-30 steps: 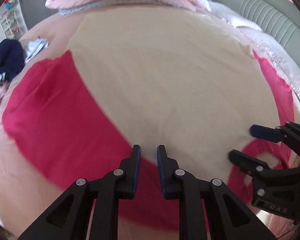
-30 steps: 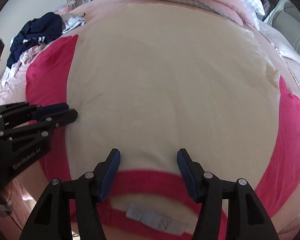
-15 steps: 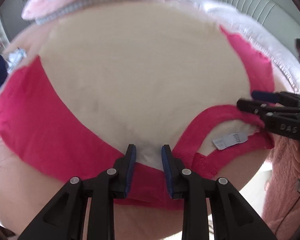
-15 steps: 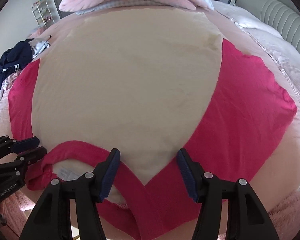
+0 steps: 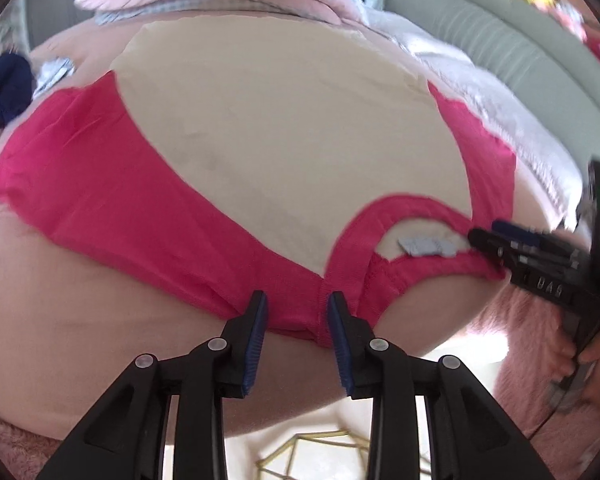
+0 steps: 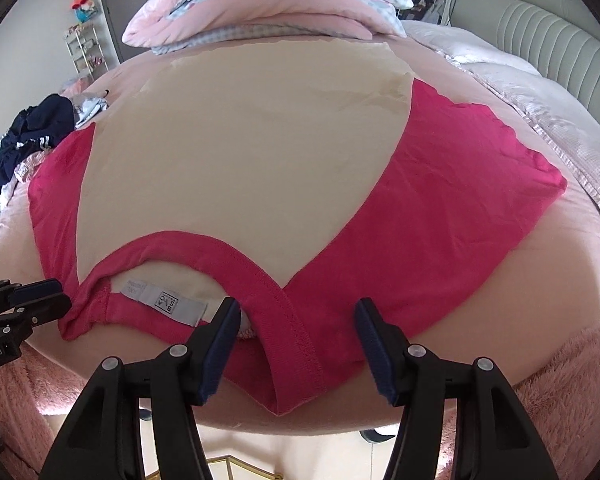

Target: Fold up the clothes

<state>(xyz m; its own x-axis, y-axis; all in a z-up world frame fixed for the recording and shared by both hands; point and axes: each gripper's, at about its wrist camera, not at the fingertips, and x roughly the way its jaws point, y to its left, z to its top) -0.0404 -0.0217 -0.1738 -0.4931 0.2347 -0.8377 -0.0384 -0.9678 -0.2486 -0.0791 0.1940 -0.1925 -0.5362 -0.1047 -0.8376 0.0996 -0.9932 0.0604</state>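
A cream shirt [image 5: 292,132] [image 6: 236,152] with pink raglan sleeves and a pink collar lies flat on the bed, collar towards me, a white label [image 6: 160,298] showing inside the neck. My left gripper [image 5: 296,300] hangs over the shirt's near left shoulder. Its jaws are opening, the pink shoulder seam lies between them, and the pads do not press on it. The left gripper [image 6: 60,294] also shows beside the collar's left end. My right gripper [image 6: 298,308] stands open over the right shoulder seam, nothing gripped. In the left wrist view the right gripper [image 5: 486,230] sits at the collar's right end.
Folded pink and checked bedding [image 6: 268,4] lies at the shirt's far end. A dark navy heap of clothes [image 6: 32,136] sits at the far left. A grey padded headboard [image 6: 540,28] runs along the right. Below the bed's near edge are a pink fluffy rug [image 6: 560,392] and a gold wire frame [image 5: 312,452].
My left gripper drew back from the cream chest to the near pink shoulder edge and its jaws widened. My right gripper slid right, from over the collar to the right shoulder seam.
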